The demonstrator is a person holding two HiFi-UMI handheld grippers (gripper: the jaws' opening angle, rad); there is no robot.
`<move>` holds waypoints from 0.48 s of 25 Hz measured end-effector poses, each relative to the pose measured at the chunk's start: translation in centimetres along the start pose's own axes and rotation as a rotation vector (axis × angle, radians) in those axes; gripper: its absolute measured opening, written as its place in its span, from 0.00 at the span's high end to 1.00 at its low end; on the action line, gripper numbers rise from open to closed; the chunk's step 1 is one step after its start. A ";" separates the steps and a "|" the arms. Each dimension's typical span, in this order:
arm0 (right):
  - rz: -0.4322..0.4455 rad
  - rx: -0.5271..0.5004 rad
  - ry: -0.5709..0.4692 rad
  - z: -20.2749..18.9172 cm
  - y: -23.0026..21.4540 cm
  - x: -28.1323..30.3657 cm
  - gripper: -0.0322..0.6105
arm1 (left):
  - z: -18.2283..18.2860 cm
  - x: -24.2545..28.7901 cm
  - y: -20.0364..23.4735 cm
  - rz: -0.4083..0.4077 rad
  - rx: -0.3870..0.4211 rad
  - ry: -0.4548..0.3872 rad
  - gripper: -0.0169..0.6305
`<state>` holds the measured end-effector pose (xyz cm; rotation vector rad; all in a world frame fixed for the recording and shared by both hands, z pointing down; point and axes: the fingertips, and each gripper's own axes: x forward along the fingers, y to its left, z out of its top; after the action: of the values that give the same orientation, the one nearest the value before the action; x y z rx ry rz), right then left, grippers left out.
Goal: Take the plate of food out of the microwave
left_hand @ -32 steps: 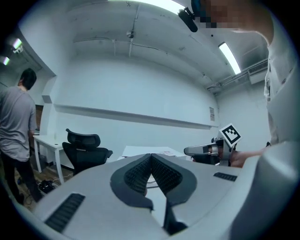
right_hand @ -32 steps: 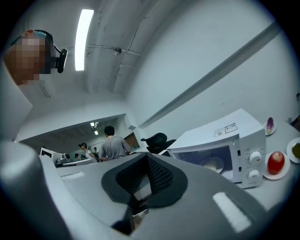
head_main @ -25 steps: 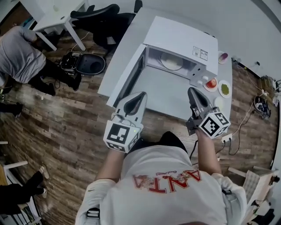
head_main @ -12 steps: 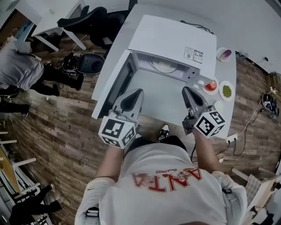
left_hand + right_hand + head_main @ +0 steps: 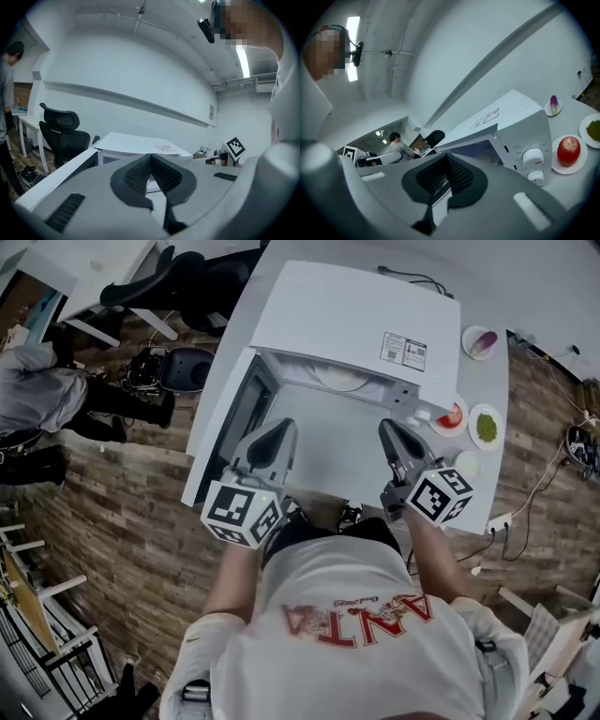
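Observation:
The white microwave (image 5: 356,315) stands on a white table (image 5: 487,493) with its door (image 5: 230,427) swung open to the left. A pale plate (image 5: 342,381) lies inside the cavity, and its far half is hidden under the roof. My left gripper (image 5: 284,427) hovers in front of the opening near the door, shut and empty. My right gripper (image 5: 387,429) hovers by the control panel side, also shut with nothing in it. In the left gripper view the jaws (image 5: 150,158) meet below the microwave (image 5: 136,140). In the right gripper view the jaws (image 5: 446,158) meet beside the dials (image 5: 533,157).
To the right of the microwave stand a plate with a red fruit (image 5: 453,418), a plate of green food (image 5: 484,427), a dish with something purple (image 5: 481,338) and a small white dish (image 5: 466,463). A black office chair (image 5: 169,282) and a person (image 5: 47,395) are at the left.
The view has closed in on the microwave. Both grippers have moved slightly forward toward its opening and stay shut. The person at the left has shifted.

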<state>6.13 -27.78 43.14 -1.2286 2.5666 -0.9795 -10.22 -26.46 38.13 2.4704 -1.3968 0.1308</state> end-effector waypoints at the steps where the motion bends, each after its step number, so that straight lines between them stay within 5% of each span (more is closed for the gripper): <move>1: -0.017 0.017 -0.002 -0.2 -0.3 0.3 0.95 | 0.1 0.2 0.2 -0.008 0.000 -0.001 0.96; 6: -0.081 0.147 0.000 -2.0 -1.9 2.9 0.94 | -0.3 0.7 1.4 -0.041 -0.006 0.006 0.96; 8: -0.094 0.224 -0.001 -2.9 -2.7 4.2 0.86 | -0.8 0.9 1.7 -0.053 -0.014 0.013 0.96; 12: -0.147 0.525 -0.055 -5.1 -5.7 6.2 0.86 | -1.9 1.1 2.2 -0.070 -0.014 0.036 0.96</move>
<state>3.79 -32.40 51.51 -1.2670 2.0014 -1.4981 -11.36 -27.91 40.62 2.4897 -1.2905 0.1493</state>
